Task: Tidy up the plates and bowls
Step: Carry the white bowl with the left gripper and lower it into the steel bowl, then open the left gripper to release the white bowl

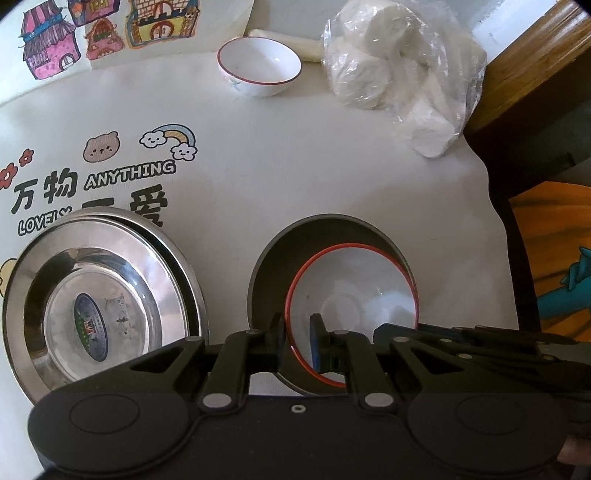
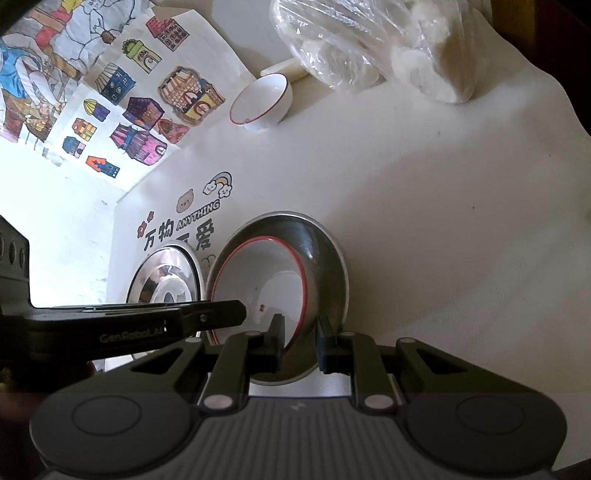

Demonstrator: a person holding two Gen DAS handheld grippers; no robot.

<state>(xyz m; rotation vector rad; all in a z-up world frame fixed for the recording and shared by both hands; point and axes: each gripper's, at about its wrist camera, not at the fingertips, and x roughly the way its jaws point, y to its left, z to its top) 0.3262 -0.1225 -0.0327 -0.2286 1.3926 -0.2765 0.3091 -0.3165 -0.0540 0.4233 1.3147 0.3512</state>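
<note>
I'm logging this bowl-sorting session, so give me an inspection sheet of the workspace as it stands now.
Surface: table under a white printed cloth.
Job's things: white red-rimmed bowl sits inside a steel bowl; stacked steel plates beside it; a second small bowl stands alone at the far side.
Clutter: plastic bag of white buns; colored drawings.
Grippers: left gripper straddles the white bowl's rim, a gap showing; right gripper straddles the steel bowl's rim, grip unclear.
Cables: nothing seen.
Surroundings: wooden furniture at the table's edge.
</note>
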